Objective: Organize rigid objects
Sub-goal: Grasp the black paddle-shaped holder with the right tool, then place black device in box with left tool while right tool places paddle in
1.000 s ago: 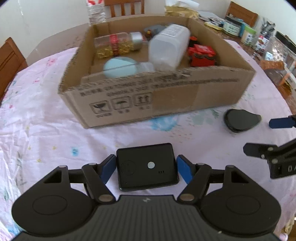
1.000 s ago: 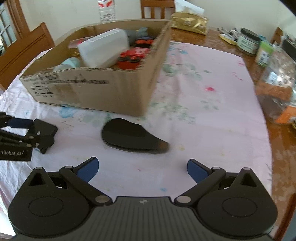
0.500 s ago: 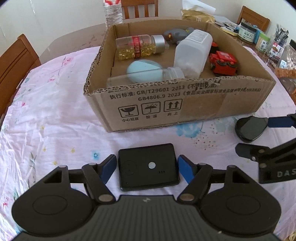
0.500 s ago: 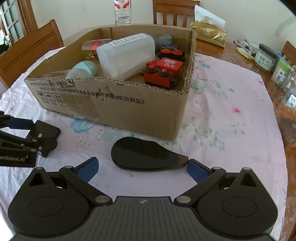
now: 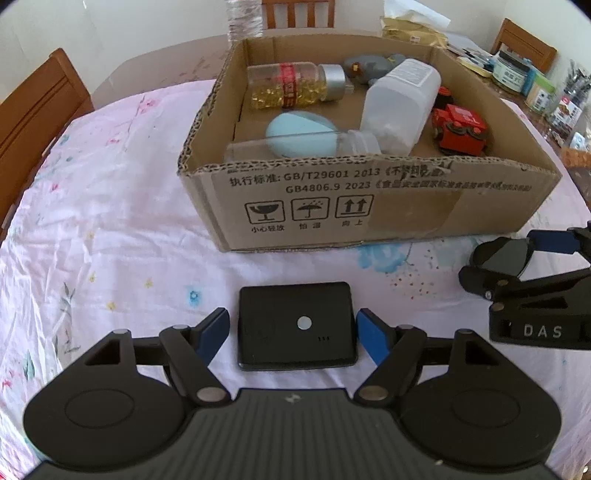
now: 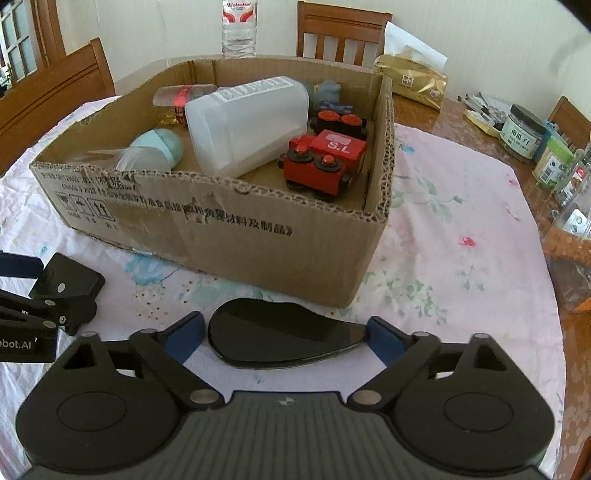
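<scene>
My left gripper (image 5: 293, 334) is shut on a flat black rectangular device (image 5: 295, 325) and holds it above the tablecloth, in front of the cardboard box (image 5: 369, 206). My right gripper (image 6: 286, 336) is shut on a black teardrop-shaped case (image 6: 280, 338), held near the box's (image 6: 258, 236) front wall. The case also shows in the left wrist view (image 5: 504, 254). In the box lie a pill bottle (image 5: 291, 86), a white plastic container (image 6: 247, 123), a light blue egg shape (image 5: 301, 133) and a red toy train (image 6: 325, 162).
A pink floral cloth (image 5: 92, 221) covers the table. Jars and packets (image 6: 535, 144) crowd the right edge. A gold bag (image 6: 410, 83) and a water bottle (image 6: 238, 27) stand behind the box. Wooden chairs (image 6: 55, 92) surround the table.
Both grippers have risen and drawn back, so the box interior shows more. The right gripper has closed on the black case and lifted it. The left still holds the device.
</scene>
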Tool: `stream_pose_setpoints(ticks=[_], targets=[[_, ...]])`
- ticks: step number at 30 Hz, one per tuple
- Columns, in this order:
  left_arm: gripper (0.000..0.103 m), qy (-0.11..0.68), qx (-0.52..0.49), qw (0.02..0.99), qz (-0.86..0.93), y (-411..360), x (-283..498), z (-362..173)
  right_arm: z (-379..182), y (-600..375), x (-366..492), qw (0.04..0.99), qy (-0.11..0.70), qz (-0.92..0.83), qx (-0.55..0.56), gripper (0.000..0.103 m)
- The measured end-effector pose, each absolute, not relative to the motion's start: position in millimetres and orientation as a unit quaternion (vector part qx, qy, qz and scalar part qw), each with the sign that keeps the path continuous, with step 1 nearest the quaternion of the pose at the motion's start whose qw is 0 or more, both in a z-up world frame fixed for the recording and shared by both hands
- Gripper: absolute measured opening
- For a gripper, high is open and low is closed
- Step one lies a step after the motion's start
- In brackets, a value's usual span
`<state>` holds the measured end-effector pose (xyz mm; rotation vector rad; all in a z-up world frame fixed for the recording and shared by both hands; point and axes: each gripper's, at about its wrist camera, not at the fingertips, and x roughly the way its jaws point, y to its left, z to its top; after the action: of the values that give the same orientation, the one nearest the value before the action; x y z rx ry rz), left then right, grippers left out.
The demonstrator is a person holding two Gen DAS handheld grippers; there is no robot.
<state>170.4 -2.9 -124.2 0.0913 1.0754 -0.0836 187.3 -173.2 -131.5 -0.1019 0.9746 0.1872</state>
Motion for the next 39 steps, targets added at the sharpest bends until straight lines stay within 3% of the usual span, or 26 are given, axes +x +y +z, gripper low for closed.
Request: stream_pose_setpoints(ticks=[22,27,39], targets=[[0.078,0.507,0.042,0.859,-0.055,-1.7,171.2,-126.1,-131.9,-174.7,187.4,0.876,0.475,0.077,-0.042,0.094],[0.070,0.505,0.038,0.860,-0.058,-1.4,172.7,-125.8,-132.3,-173.0,188.7,0.876,0.475,0.077,-0.043,0.094],[0.069,0.514,0.069,0.851,-0.086,-3.1,167.8,-121.4,-123.4,-172.9,182.5,0.869,0.481,0.096,-0.066,0.093]])
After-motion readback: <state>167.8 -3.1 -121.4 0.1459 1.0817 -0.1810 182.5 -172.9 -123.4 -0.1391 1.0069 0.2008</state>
